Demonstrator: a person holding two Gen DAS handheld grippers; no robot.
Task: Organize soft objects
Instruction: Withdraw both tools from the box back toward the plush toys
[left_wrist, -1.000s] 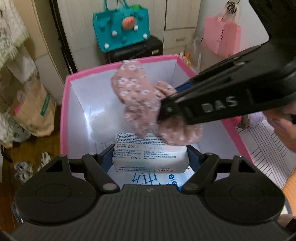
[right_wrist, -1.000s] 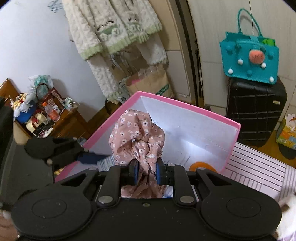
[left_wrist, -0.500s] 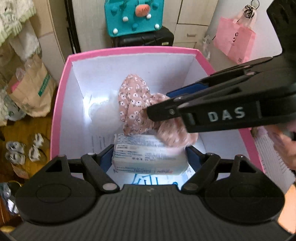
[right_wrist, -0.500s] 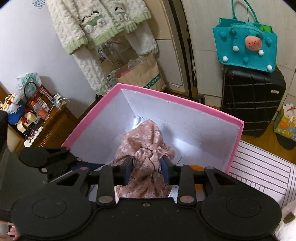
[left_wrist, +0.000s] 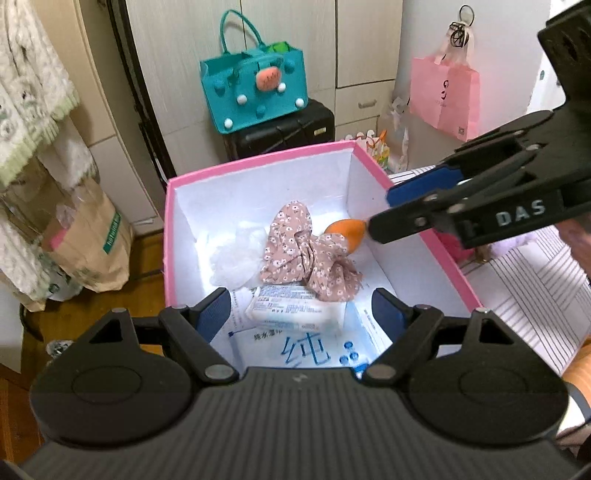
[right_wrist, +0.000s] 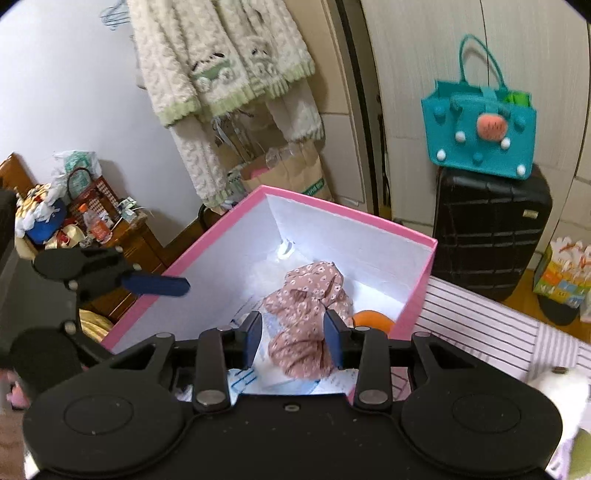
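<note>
A pink box with white inner walls holds the soft things; it also shows in the right wrist view. A pink floral cloth lies loose in it, partly over a white tissue pack. A blue-printed wipes pack, a white fluffy item and an orange soft piece lie beside it. My left gripper is open and empty above the near rim. My right gripper is open above the cloth, apart from it, and shows in the left wrist view.
The box stands on a striped white surface. Behind it are a black suitcase with a teal bag, a pink paper bag, a brown paper bag and hanging fleece clothes. A cluttered wooden stand is at left.
My right gripper opened and let go of the floral cloth, which dropped into the box. My left gripper opened and let go of the tissue pack. Both grippers drew back upward.
</note>
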